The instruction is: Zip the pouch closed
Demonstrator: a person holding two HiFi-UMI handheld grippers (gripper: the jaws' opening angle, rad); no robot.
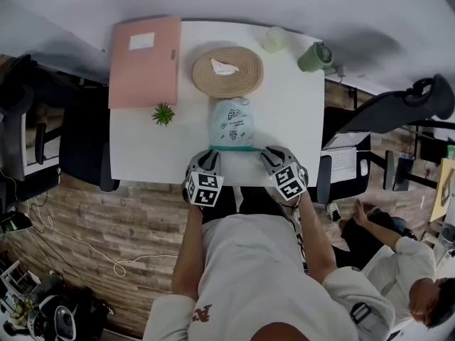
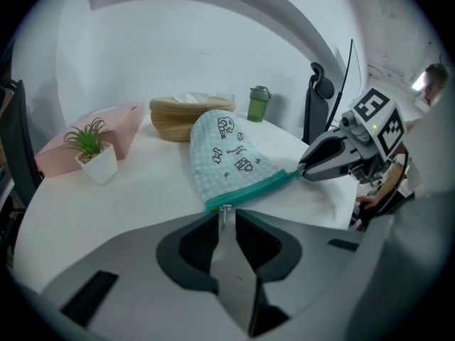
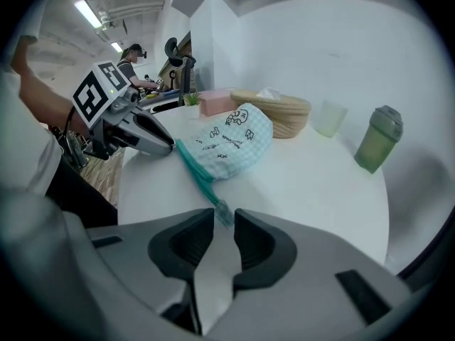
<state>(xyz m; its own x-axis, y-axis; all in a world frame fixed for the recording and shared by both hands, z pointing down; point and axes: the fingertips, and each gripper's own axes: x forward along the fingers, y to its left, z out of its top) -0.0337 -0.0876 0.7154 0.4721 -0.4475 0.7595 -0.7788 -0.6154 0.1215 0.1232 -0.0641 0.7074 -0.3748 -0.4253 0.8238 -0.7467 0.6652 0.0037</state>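
Note:
A pale blue checked pouch point(image 1: 232, 121) with a teal zipper point(image 1: 231, 148) lies on the white table point(image 1: 142, 148), zipper edge toward me. My left gripper point(image 1: 210, 155) sits at the zipper's left end. In the left gripper view the small metal pull point(image 2: 225, 212) lies in the narrow gap of that gripper point(image 2: 226, 217), and the pads stand clear of it. My right gripper point(image 1: 268, 153) is at the zipper's right end. There the teal end tab point(image 3: 221, 209) lies between the slightly parted jaws of this gripper point(image 3: 223, 217), not pinched. The zipper line point(image 3: 193, 168) looks closed.
Behind the pouch are a woven basket point(image 1: 227, 71), a pink box point(image 1: 145, 61), a small potted plant point(image 1: 163, 114), a translucent cup point(image 1: 274, 39) and a green bottle point(image 1: 314, 55). Office chairs point(image 1: 387, 109) flank the table. A seated person point(image 1: 398, 261) is at lower right.

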